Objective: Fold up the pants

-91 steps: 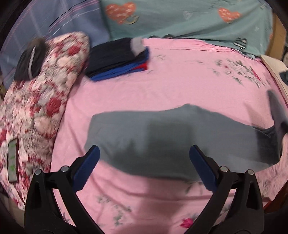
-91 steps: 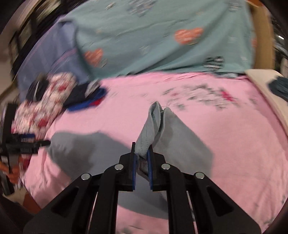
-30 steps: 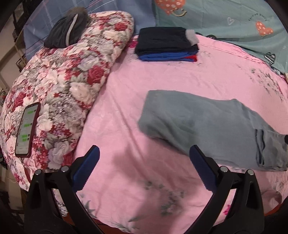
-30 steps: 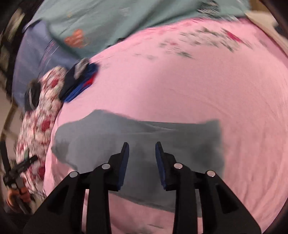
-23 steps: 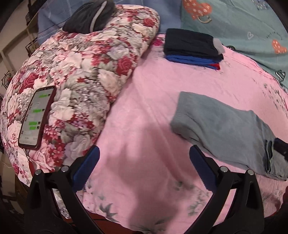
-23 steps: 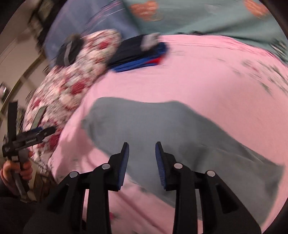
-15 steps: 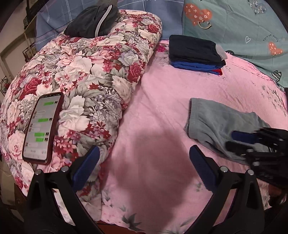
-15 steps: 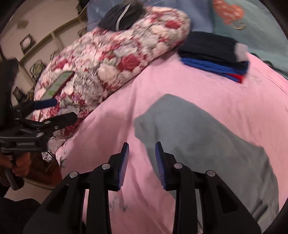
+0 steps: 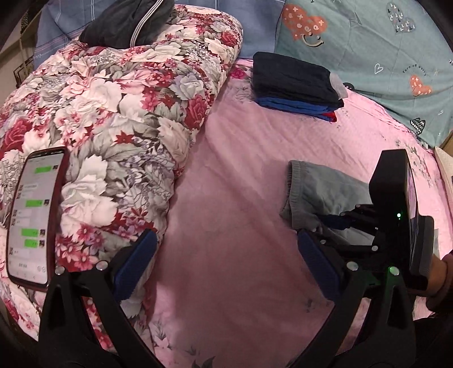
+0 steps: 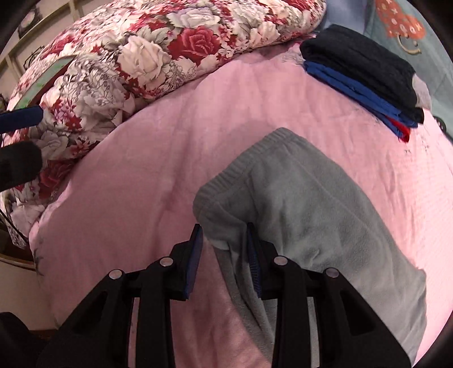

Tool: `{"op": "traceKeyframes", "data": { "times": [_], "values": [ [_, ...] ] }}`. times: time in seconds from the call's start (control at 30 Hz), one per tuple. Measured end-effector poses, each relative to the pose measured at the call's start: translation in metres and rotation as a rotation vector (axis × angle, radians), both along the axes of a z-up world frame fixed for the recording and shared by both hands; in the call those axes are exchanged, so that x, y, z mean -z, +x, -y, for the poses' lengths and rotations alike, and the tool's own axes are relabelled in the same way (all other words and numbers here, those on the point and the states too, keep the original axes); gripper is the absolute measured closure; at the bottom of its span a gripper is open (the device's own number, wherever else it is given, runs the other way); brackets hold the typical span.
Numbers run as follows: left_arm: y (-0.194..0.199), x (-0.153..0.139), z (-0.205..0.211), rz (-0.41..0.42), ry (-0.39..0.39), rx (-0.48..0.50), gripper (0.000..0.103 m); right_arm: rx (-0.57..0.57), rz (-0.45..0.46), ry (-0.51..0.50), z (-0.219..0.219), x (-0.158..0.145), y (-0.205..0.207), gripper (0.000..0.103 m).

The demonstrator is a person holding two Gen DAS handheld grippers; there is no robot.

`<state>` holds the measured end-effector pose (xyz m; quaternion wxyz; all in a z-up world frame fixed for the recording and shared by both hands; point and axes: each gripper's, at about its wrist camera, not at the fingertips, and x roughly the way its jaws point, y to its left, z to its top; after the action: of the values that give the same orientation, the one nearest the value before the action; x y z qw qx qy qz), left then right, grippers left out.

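Right claw (image 10: 225, 249) straddles pants (image 10: 305, 203) hem (unclamped).

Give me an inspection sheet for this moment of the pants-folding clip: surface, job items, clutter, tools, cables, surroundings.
Surface: pink bedsheet, lightly wrinkled, floral print near its edges.
Job's things: grey pants lying on the sheet, ribbed waistband toward the quilt, near corner bunched.
Clutter: stack of folded clothes, dark on top, blue and red beneath; phone, screen lit, resting on the floral quilt; dark garment on top of the quilt.
Grippers: left tool open wide, holding nothing; right tool part open, fingers astride the pants' near corner, not clamped.
Cables: nothing seen.
Surroundings: teal heart-print bedding behind the sheet.
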<state>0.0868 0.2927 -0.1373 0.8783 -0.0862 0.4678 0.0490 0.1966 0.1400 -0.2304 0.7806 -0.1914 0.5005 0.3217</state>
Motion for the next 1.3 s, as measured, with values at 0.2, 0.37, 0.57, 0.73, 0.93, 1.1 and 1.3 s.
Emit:
{"op": "traceKeyframes", "data": {
  "times": [0.2, 0.37, 0.57, 0.73, 0.93, 1.1, 1.3],
  "values": [
    [0.033, 0.003, 0.001, -0.006, -0.096, 0.052, 0.002, 0.109, -0.071, 0.137, 0.02, -0.025, 0.008, 0.096],
    [0.066, 0.016, 0.017, -0.033, -0.199, 0.184, 0.002, 0.154, -0.023, 0.189, 0.032, -0.047, 0.002, 0.096],
    [0.071, 0.016, 0.013, -0.032, -0.22, 0.172, 0.002, 0.123, -0.045, 0.132, 0.015, -0.027, 0.007, 0.087],
    [0.058, 0.011, 0.005, -0.032, -0.19, 0.164, 0.002, 0.119, -0.001, 0.097, -0.003, -0.013, 0.006, 0.06],
    [0.038, 0.007, -0.004, -0.04, -0.156, 0.14, 0.002, 0.16, 0.02, 0.077, -0.008, -0.004, 0.017, 0.057],
    [0.031, 0.011, -0.007, -0.052, -0.167, 0.129, 0.002, 0.133, 0.062, 0.035, -0.014, -0.005, 0.013, 0.049],
    [0.028, 0.011, -0.008, -0.046, -0.173, 0.123, 0.002, 0.133, 0.088, -0.003, -0.015, -0.001, 0.015, 0.055]
  ]
}}
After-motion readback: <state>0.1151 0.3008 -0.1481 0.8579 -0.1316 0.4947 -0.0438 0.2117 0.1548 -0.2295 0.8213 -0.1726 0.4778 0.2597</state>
